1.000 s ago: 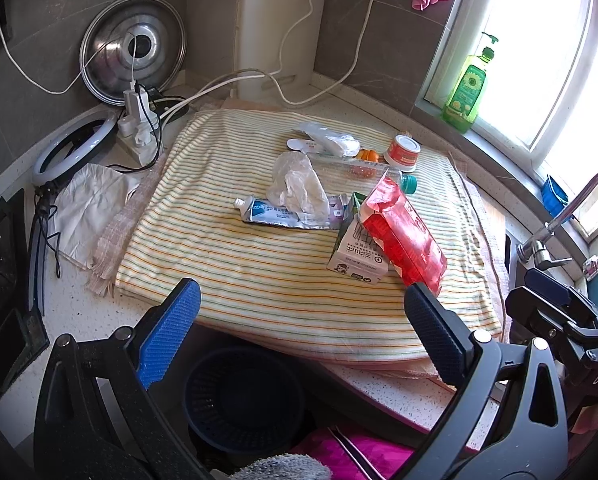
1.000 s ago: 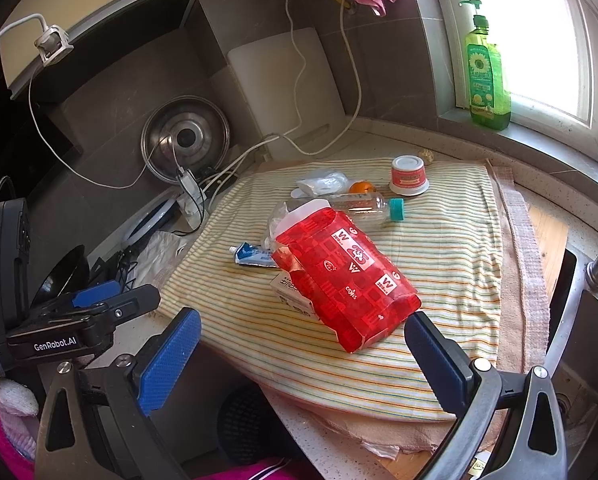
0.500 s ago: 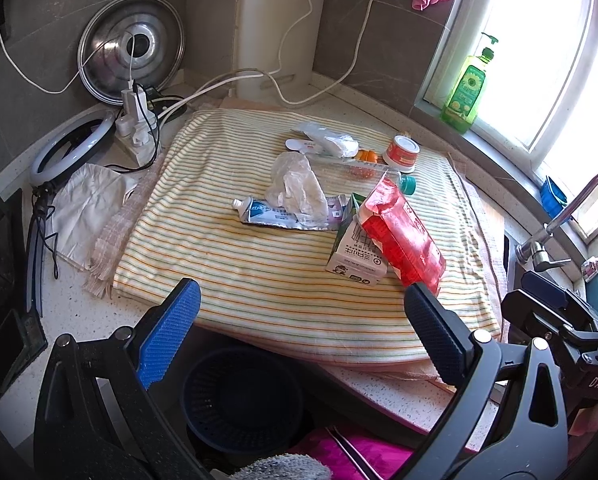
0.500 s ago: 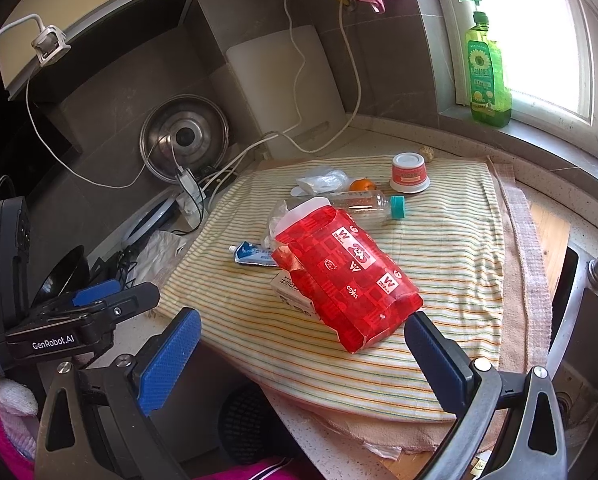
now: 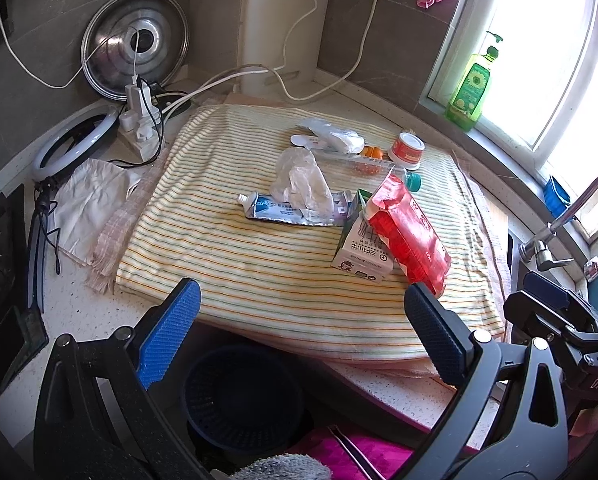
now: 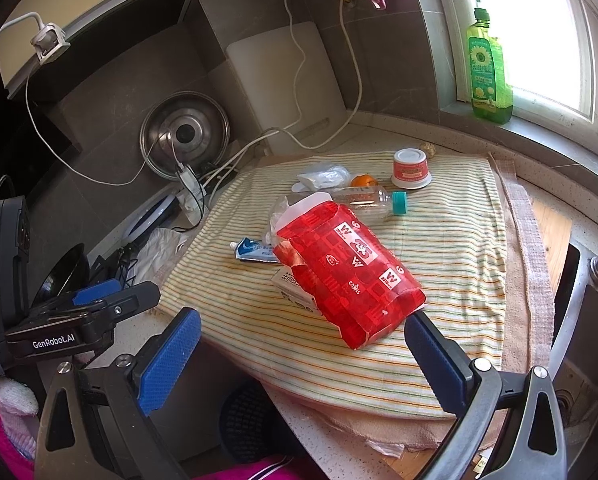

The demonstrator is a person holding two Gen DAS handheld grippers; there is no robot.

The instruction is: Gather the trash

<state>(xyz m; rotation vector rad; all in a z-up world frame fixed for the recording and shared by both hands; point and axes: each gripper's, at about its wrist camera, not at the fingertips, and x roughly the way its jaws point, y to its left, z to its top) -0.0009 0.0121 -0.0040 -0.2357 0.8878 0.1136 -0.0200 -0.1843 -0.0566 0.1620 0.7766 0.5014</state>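
Trash lies on a striped cloth [image 5: 227, 256]: a red snack bag [image 5: 409, 228] [image 6: 351, 272] leaning on a white carton [image 5: 361, 254], a flattened blue tube [image 5: 275, 212] [image 6: 253, 250], crumpled clear plastic [image 5: 299, 182], a clear bottle with a teal cap [image 6: 373, 200], a small red-labelled cup [image 5: 407, 150] [image 6: 411, 168] and a white wrapper [image 5: 335, 138]. A dark blue basket [image 5: 243, 396] stands below the counter edge. My left gripper [image 5: 299, 336] is open and empty, above the basket at the cloth's near edge. My right gripper [image 6: 303, 356] is open and empty, just short of the red bag.
A pot lid [image 5: 135, 42], white cutting board [image 5: 283, 24], power strip with cables [image 5: 141, 126] and ring light [image 5: 73, 146] crowd the back left. Green soap bottle [image 6: 489, 68] on the windowsill. Faucet [image 5: 555, 228] and sink at the right.
Both grippers have drifted slightly; the scene shifts a little in the views. No object has moved and both jaws stay open.
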